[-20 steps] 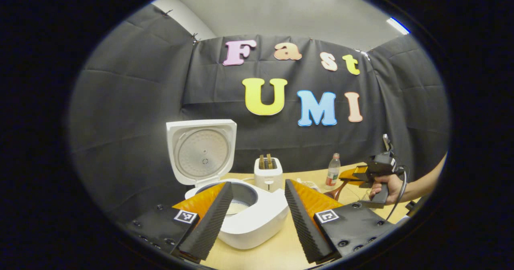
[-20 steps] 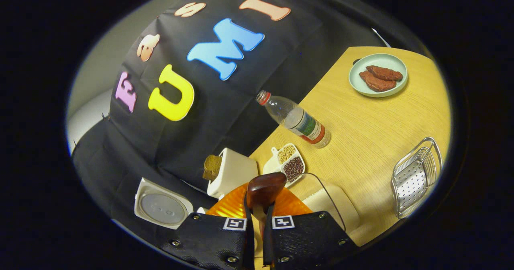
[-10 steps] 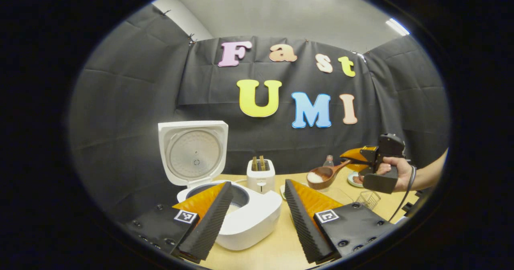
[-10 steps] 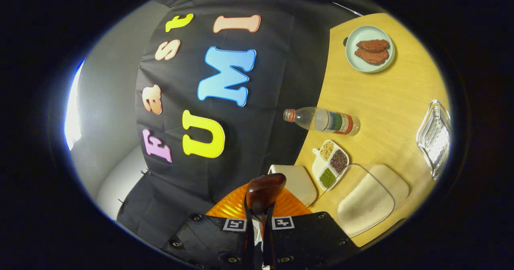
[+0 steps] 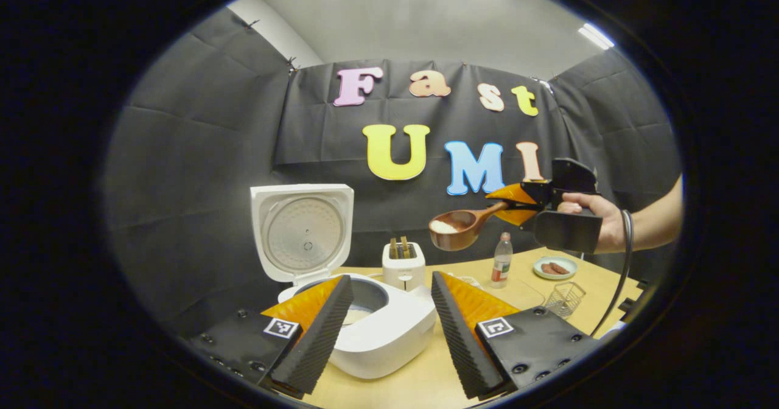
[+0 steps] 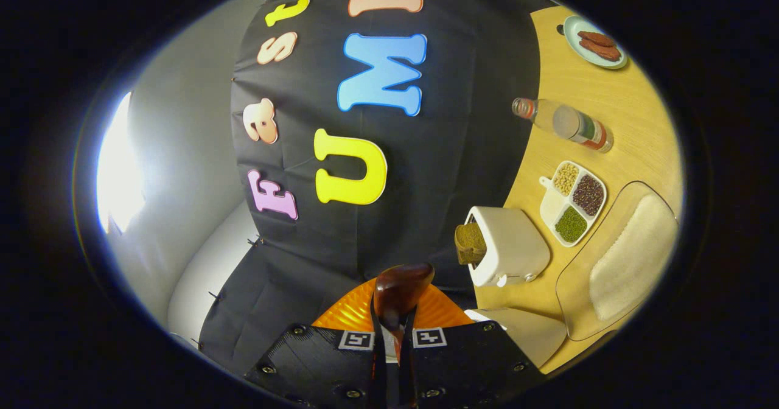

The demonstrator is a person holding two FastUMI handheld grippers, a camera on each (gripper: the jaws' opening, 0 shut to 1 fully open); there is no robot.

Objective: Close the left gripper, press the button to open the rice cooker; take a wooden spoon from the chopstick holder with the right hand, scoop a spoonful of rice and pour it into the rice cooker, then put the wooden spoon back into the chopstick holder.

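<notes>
The white rice cooker [image 5: 389,336] stands on the table with its lid [image 5: 301,232] raised and the inner pot exposed. My left gripper [image 5: 389,327] hovers open just in front of it, nothing between its fingers. A hand holds my right gripper [image 5: 510,205] high above the table at right, shut on the handle of a wooden spoon [image 5: 456,227]. The spoon's bowl holds white rice and sits level, right of the cooker and above the toaster. In the right gripper view the spoon [image 6: 398,287] sticks out from the shut right gripper [image 6: 392,336], its underside toward the camera.
A white toaster [image 5: 405,263] with bread stands behind the cooker. A bottle [image 5: 501,260], a plate of meat [image 5: 555,268] and a metal wire holder [image 5: 565,298] sit at right. The clear rice container [image 6: 627,257] and a divided dish of beans [image 6: 575,202] lie near the toaster [image 6: 508,244].
The right gripper has risen from the table and moved left toward the cooker, carrying the spoon with rice. The left gripper stays open by the cooker.
</notes>
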